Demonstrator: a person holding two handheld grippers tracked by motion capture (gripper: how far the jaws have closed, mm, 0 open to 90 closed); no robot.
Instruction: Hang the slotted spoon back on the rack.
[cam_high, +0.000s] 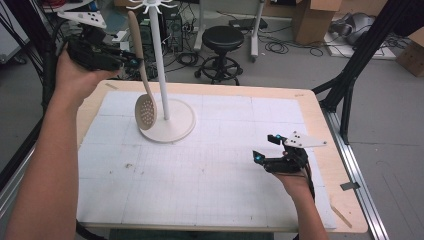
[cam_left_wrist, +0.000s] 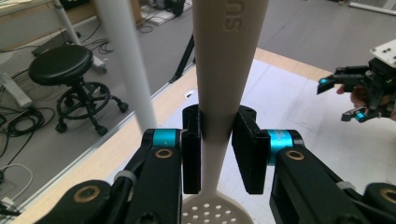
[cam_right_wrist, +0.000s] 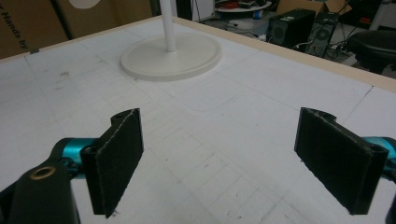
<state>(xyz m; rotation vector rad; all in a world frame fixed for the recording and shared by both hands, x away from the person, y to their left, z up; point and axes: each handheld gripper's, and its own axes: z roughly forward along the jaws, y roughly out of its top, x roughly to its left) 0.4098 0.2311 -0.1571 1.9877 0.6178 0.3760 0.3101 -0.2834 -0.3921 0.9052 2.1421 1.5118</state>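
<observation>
My left gripper (cam_left_wrist: 216, 154) pinches the slotted spoon (cam_high: 142, 82) handle beside the stand (cam_high: 165, 107), likely for hanging; right gripper (cam_right_wrist: 233, 158) fingers idle, spread.

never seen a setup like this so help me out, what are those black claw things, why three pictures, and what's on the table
There is no robot here. A person holds a handheld gripper in each hand, each with two black jaws.

The high view looks down on the table from above the person. The other two pictures come from small cameras riding on each gripper, looking along its jaws.

The left gripper is raised and shut on the handle of a cream slotted spoon, which hangs bowl down beside the pole of a white stand. The left gripper view shows both pads pressing that handle.

The right gripper is low over the table, jaws wide apart and holding nothing.

On the table, a white gridded mat lies under the stand's round base. A black stool stands on the floor behind.
</observation>
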